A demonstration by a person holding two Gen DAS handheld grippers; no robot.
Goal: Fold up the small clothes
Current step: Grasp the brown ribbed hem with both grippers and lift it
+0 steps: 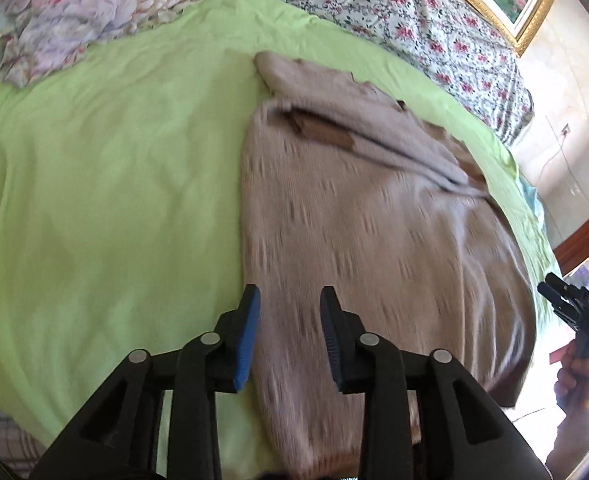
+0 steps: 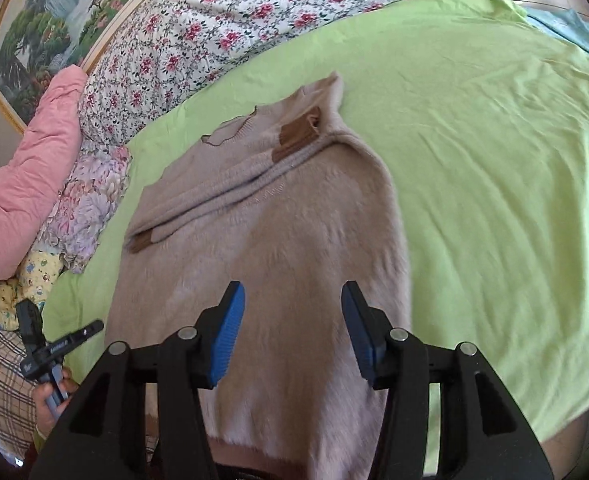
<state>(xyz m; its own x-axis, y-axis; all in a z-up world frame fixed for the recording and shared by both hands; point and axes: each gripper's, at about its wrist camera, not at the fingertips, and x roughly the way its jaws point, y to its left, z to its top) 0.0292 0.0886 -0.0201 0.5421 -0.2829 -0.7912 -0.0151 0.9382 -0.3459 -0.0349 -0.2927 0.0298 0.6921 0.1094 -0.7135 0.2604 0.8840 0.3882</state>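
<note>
A beige knit sweater (image 1: 374,232) with brown cuffs lies flat on the green bedsheet (image 1: 114,184), both sleeves folded across its chest. It also shows in the right wrist view (image 2: 278,240). My left gripper (image 1: 290,336) is open and empty, hovering above the sweater's lower left part. My right gripper (image 2: 292,332) is open and empty above the sweater's lower middle. The right gripper also shows at the far right of the left wrist view (image 1: 554,292), and the left gripper shows at the lower left of the right wrist view (image 2: 90,328).
A floral quilt (image 2: 254,12) and a pink pillow (image 2: 26,184) lie at the head of the bed. A crumpled floral cloth (image 1: 78,12) lies beside the sweater. A framed painting (image 2: 54,12) hangs behind. Green sheet (image 2: 494,160) stretches wide to the right.
</note>
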